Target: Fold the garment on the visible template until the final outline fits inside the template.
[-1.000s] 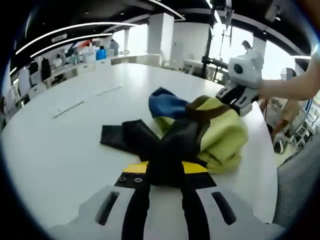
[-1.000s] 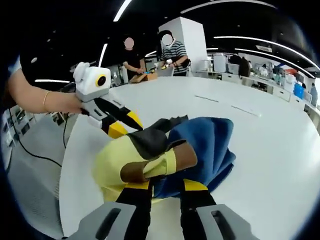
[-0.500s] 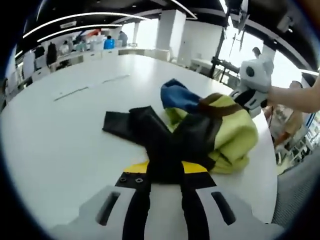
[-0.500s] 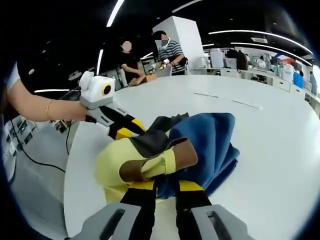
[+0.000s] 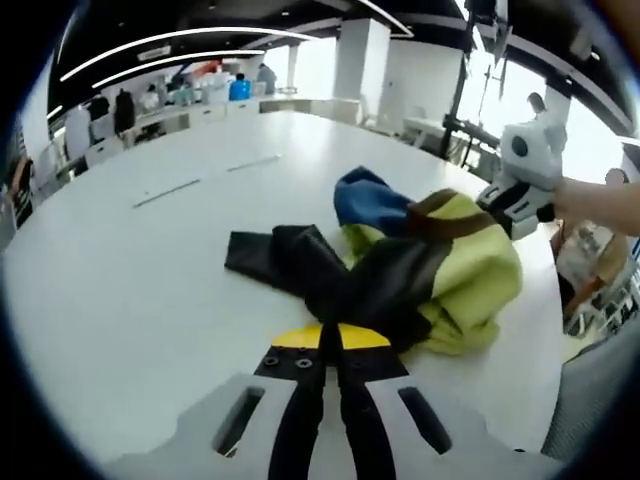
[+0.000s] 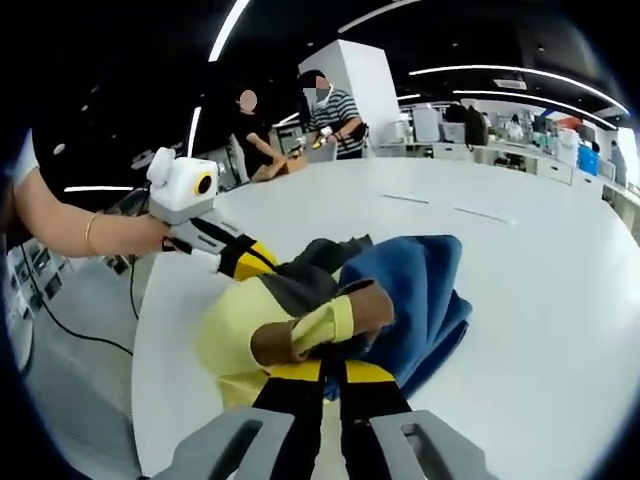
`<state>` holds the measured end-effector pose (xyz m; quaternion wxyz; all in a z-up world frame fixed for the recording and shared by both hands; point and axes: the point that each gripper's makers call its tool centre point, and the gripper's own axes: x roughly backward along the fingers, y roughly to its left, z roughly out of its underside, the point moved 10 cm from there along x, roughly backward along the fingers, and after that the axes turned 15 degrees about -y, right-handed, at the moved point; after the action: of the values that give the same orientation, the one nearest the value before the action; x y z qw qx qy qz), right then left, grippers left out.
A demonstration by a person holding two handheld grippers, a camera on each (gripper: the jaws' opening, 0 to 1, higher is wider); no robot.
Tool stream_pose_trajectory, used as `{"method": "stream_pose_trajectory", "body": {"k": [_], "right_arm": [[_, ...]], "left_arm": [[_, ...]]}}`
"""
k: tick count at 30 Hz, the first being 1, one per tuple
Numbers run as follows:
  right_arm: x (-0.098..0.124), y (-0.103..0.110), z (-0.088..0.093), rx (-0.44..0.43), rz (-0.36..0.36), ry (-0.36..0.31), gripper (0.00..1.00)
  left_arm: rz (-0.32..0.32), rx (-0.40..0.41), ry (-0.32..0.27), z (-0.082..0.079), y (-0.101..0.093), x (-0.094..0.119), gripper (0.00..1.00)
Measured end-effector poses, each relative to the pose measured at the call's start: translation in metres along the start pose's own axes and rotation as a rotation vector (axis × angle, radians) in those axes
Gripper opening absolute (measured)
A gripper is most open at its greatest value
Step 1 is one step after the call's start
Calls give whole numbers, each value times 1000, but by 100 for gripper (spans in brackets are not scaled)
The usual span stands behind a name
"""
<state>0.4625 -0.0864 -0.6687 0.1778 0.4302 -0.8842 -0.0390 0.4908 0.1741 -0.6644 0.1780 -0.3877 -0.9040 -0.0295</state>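
A crumpled garment (image 5: 440, 270) of yellow-green, black, blue and brown cloth lies bunched on the white table (image 5: 130, 290). My left gripper (image 5: 330, 337) is shut on its black part (image 5: 300, 265), which trails out to the left. In the right gripper view, my right gripper (image 6: 333, 368) is shut on the garment (image 6: 240, 330) where the yellow-green and brown band (image 6: 320, 325) meets the blue cloth (image 6: 420, 295). The right gripper (image 5: 495, 200) comes into the left gripper view from the right, with a hand holding it. The left gripper (image 6: 245, 260) shows its yellow tips at the garment's far side.
Thin straight marks (image 5: 165, 192) lie on the tabletop beyond the garment, also seen as marks (image 6: 405, 198) in the right gripper view. The table edge (image 6: 140, 330) runs close to the garment. Two people (image 6: 325, 100) stand at the far end. Desks and shelves line the room.
The jaws of both grippers have drawn together on the cloth. The bundle has stayed in place, and both views have shifted a little.
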Motion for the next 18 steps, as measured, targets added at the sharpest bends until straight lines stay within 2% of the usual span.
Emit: {"method": "stream_pose_trajectory", "body": {"k": [9,18], "right_arm": [[23,8,-18,28,24,-62,0],[45,10,-43,65,76,-142,0]], "left_arm": [[-50,-36,-135,-32,-7,35,0],[-100,-66,-227,-61,-13,65,0]]}}
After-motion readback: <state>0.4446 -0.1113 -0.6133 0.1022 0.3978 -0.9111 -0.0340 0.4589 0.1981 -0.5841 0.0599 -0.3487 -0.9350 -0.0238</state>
